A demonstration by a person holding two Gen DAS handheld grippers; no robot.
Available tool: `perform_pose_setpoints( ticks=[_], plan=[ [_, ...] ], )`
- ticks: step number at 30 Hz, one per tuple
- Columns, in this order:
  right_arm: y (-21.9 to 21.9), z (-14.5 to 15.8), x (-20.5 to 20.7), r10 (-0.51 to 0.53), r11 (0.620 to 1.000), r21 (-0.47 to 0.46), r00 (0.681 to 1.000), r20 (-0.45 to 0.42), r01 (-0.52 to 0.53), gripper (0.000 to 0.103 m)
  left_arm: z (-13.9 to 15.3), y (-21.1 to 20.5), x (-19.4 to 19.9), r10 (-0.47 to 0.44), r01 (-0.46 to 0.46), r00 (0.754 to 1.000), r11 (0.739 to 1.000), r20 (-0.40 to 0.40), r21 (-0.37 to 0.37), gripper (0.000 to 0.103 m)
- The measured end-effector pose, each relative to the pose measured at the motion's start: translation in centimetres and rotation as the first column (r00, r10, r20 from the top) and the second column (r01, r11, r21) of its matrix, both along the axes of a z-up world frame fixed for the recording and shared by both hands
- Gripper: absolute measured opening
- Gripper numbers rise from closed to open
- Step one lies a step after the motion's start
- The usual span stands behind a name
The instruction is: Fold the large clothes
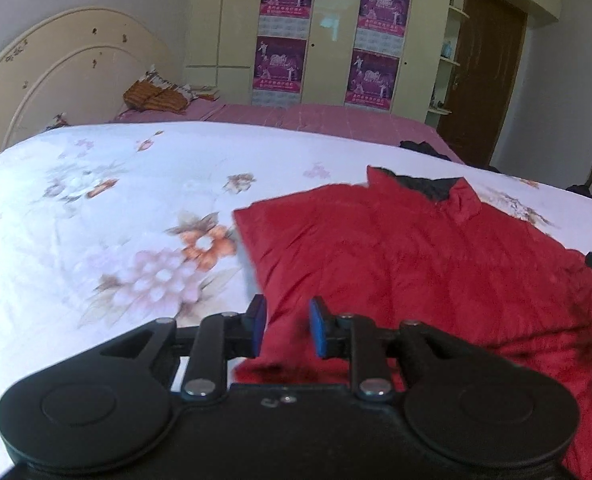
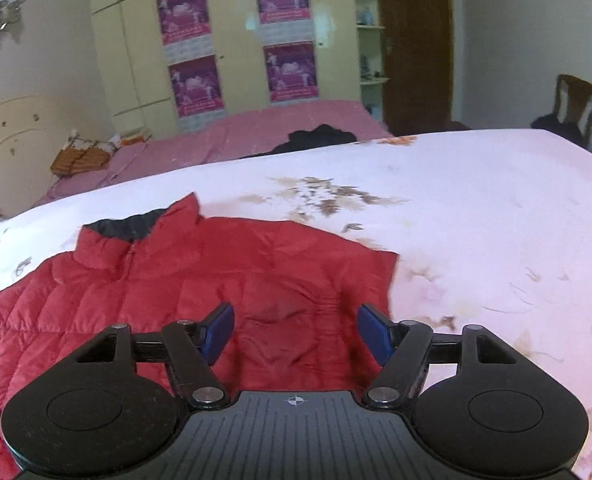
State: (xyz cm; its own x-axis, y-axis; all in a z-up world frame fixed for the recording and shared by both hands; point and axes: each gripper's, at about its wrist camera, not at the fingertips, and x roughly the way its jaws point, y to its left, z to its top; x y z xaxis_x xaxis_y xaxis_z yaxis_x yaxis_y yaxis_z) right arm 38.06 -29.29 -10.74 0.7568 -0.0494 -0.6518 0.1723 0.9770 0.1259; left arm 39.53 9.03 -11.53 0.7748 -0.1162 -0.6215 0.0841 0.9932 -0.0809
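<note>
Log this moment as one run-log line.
stage: folding red jacket on floral bedspread | left gripper: jaws narrow, fabric between | right gripper: open above jacket

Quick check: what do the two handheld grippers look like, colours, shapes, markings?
Both match: the left gripper and right gripper are matte black plastic, each with two round disc housings, pivoting link bars on silver bolts, and blue pads on the fingers. The right body has a ribbed top with a small white crosshair mark. No cables, hands or sleeves visible.

Black left gripper [image 1: 284,326] angled downward, blue pads narrowly apart; black right gripper [image 2: 294,332] angled downward, pads spread wide, nothing gripped.
</note>
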Motion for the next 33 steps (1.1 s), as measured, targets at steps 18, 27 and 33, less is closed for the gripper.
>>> perform_pose_setpoints(
  ticks=[18, 27, 33],
  plan=[
    [2.5, -5.0, 6.4, 0.094, 0.982, -0.151, 0.989, -0.110, -0.110, 0.057, -2.9, -4.7, 6.6, -0.050, 0.051, 0.999, 0.997, -0.012, 0.055, 0.025],
    [1.1, -7.0, 6.0, 0.091, 0.986, -0.131, 0.990, -0.111, -0.105, 0.057, -4.4, -4.2, 8.2, -0.015, 0.019, 0.999, 0.998, -0.046, 0.067, 0.027],
    [1.1, -6.4, 6.4, 0.112, 0.982, -0.132, 0.983, -0.145, -0.132, 0.057, -4.1, -4.5, 9.1, 0.011, -0.005, 0.996, 0.998, -0.089, 0.069, 0.027]
  ],
)
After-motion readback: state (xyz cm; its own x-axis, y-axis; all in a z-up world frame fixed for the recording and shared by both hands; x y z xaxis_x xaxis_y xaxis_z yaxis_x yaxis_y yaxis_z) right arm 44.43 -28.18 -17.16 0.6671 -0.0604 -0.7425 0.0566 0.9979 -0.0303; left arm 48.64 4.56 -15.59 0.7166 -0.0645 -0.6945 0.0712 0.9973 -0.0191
